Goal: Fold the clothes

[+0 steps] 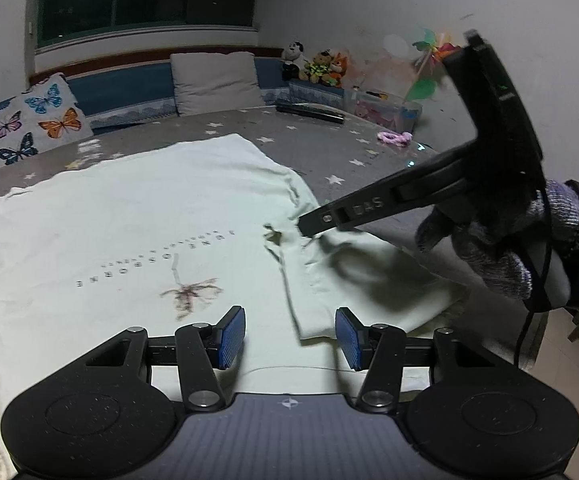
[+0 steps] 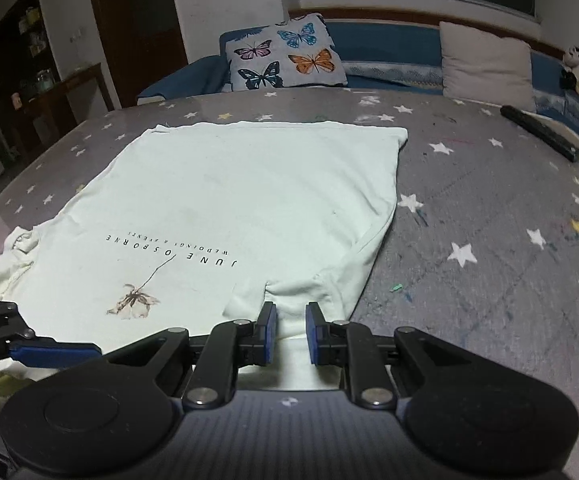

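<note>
Pale mint cotton T-shirt (image 2: 249, 200) with small black lettering and a brown flower print lay spread flat, print up, on the grey star-patterned bed cover (image 2: 489, 220). All places taken from the flower print. My right gripper (image 2: 291, 332) sat just to the print's right, at the near edge of the shirt, its blue pads a little apart with a puckered ridge of the right sleeve fabric running between them; I could not tell whether the pads were pressing the cloth or only straddling it. My left gripper (image 1: 289, 338) hung on the near side of the print, pads wide apart, nothing between them, shirt cloth below. The shirt's long axis ran away from both sets of jaws, from the print toward the butterfly-print pillow (image 2: 285, 58) beyond the far hem. The right sleeve lay rightward of the print, so the right gripper was the nearer one to it; my judgement was that any sleeve fold inward would turn on that grip. The left wrist view showed the right tool's tip on a bunched crease and a gloved hand (image 1: 497, 248) on its handle, which the right view lacked. The right view showed the crumpled left sleeve (image 2: 17, 248) and the straight right side edge.
</note>
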